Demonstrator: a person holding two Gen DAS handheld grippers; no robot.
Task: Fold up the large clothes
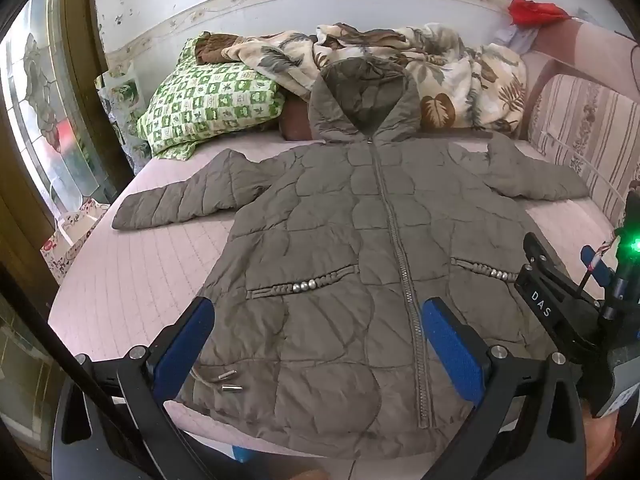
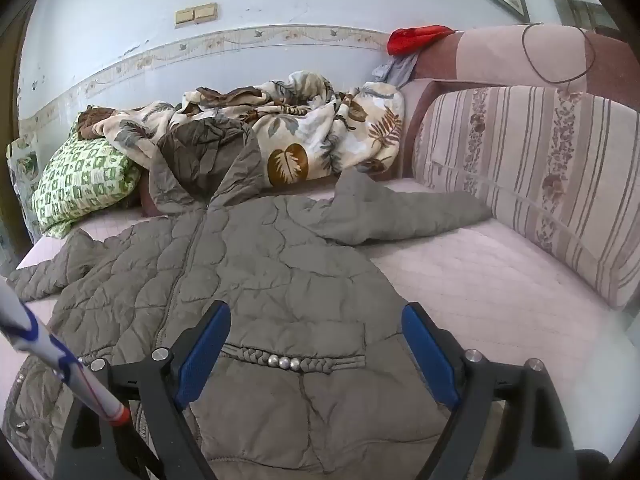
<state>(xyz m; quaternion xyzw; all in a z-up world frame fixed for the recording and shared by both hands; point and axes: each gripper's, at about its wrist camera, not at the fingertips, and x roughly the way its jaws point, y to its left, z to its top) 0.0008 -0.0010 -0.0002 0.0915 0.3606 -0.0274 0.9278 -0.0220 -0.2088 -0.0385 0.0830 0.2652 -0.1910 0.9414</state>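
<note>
A grey-brown quilted hooded jacket [image 1: 340, 240] lies flat and zipped on the pink bed sheet [image 1: 140, 272], sleeves spread out to both sides, hood toward the wall. My left gripper [image 1: 316, 320] hovers open above the jacket's lower left half, blue pads wide apart, nothing between them. In the right wrist view the same jacket [image 2: 248, 272] fills the centre, and my right gripper [image 2: 316, 328] stands open over its right pocket with the beaded trim [image 2: 284, 362]. The right gripper's body [image 1: 560, 292] also shows at the right edge of the left wrist view.
A green checked pillow [image 1: 208, 100] and a crumpled leaf-print blanket [image 1: 420, 68] lie behind the hood. A striped cushion [image 2: 540, 184] leans along the right side of the bed. Red cloth [image 2: 416, 38] hangs on the headboard. A window [image 1: 44, 120] stands at the left.
</note>
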